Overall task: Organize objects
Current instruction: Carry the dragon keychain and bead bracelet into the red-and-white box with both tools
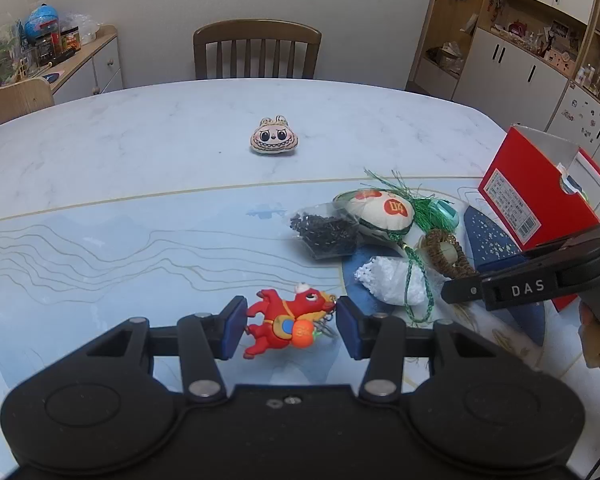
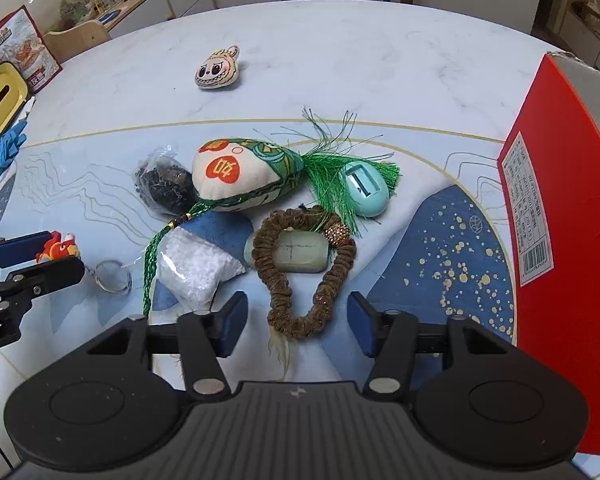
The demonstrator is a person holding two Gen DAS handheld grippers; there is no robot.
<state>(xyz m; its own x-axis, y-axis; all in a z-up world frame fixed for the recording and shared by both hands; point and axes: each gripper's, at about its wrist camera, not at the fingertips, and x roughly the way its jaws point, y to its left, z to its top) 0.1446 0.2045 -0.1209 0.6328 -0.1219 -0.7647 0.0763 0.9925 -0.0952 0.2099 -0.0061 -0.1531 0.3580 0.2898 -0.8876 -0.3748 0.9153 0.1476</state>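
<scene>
Grippers at work over my cluttered marble table [image 1: 140,140]: my left gripper [image 1: 291,328] brackets the red dragon keychain [image 1: 288,322], its blue pads at either flank of the toy, though I cannot tell whether they grip it. My right gripper [image 2: 296,324] hangs spread over the brown braided bracelet [image 2: 300,280], which loops around a pale green stone [image 2: 300,256]. Beyond it, on the blue placemat [image 2: 440,260], lie a tasselled cloth sachet [image 2: 236,176], a teal egg-shaped case [image 2: 366,192], a bag of dark beads [image 2: 164,188] and a bag of white beads [image 2: 192,268], all clustered together. A plush monster face [image 2: 218,70] sits well apart, and a red box [image 2: 560,220] stands at the right.
</scene>
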